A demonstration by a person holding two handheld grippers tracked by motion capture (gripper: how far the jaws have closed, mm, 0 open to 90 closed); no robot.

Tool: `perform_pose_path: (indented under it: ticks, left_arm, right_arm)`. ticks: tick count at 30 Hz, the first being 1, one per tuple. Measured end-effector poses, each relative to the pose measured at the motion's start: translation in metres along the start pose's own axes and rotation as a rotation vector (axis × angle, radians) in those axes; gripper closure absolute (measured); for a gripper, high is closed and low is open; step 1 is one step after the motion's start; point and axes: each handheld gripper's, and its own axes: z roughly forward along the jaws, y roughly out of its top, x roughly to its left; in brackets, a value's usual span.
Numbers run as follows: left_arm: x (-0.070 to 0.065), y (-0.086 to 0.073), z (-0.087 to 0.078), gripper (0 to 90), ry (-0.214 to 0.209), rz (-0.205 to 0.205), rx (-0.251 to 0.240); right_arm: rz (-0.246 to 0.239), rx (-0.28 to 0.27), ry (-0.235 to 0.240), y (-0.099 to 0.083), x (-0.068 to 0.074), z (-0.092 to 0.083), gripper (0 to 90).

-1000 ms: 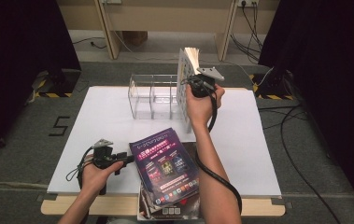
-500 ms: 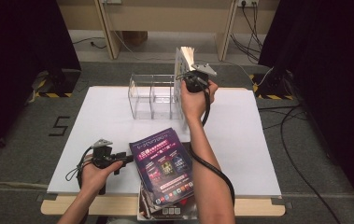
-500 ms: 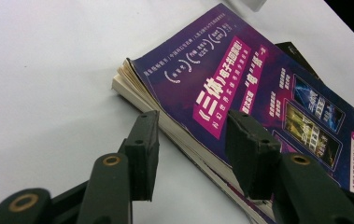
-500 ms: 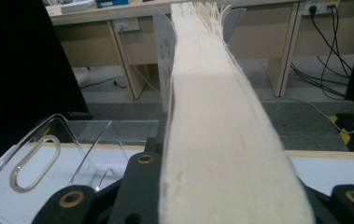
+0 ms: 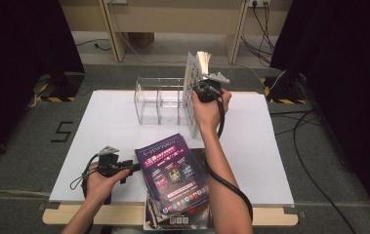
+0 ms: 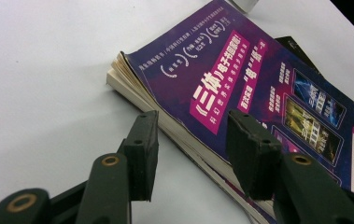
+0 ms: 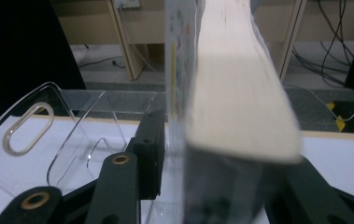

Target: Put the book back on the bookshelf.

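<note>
Right tool [image 7: 212, 154] view: jaws just opening round upright book [image 7: 240, 93]; left tool [image 6: 193, 154] apart by magazine [image 6: 240, 84].

White table top [image 5: 270, 146] sat on light wood base, edge poking out at front. Grey carpet floor [image 5: 21, 146] all round, white "5" mark [image 5: 61, 131] stuck on it left of table. Black curtains [image 5: 21, 39] hung both sides, pretty dark there. Yellow-black hazard tape [image 5: 51, 99] lay at curtain feet. Pale wooden frame legs [image 5: 114, 29] stood at back, wall sockets [image 5: 256, 3] up top, black cables [image 5: 314, 161] trailed over floor on right. Light was soft, from above.
</note>
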Motion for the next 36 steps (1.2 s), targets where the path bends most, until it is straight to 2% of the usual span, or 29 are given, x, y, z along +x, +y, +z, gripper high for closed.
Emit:
perform_pose_path:
  ticks: [2, 5, 6, 10, 12, 16, 24, 36]
  left_arm:
    - [0.0, -0.001, 0.001, 53.7, 0.001, -0.001, 0.003]
    - [-0.001, -0.001, 0.002, 53.6, -0.001, -0.001, 0.004]
    - [-0.001, -0.001, 0.002, 53.5, -0.001, 0.0, 0.006]
    - [-0.001, -0.001, 0.001, 53.5, 0.002, 0.0, 0.003]
    - [-0.001, -0.001, 0.001, 53.5, 0.002, -0.001, 0.004]
    - [-0.002, -0.001, 0.001, 53.5, -0.002, 0.0, 0.002]
    - [0.0, 0.0, -0.001, 53.5, -0.001, -0.003, -0.002]
    - [0.0, 0.0, -0.001, 53.4, -0.002, -0.003, -0.002]
  right_arm:
    - [0.008, 0.018, 0.017, -0.001, -0.002, -0.004, 59.7]
    - [-0.009, 0.027, 0.022, -0.002, -0.003, -0.009, 59.3]
    - [-0.003, 0.043, 0.025, -0.003, -0.004, -0.011, 58.6]
    - [0.01, 0.047, 0.034, -0.003, -0.006, -0.014, 59.2]
    - [0.001, 0.054, 0.032, -0.004, -0.006, -0.016, 60.6]
    - [0.022, 0.081, 0.052, -0.004, -0.007, -0.018, 61.7]
    - [0.003, 0.004, 0.025, -0.005, -0.007, -0.022, 61.0]
    - [0.015, 0.006, 0.005, 0.014, -0.003, -0.016, 62.6]
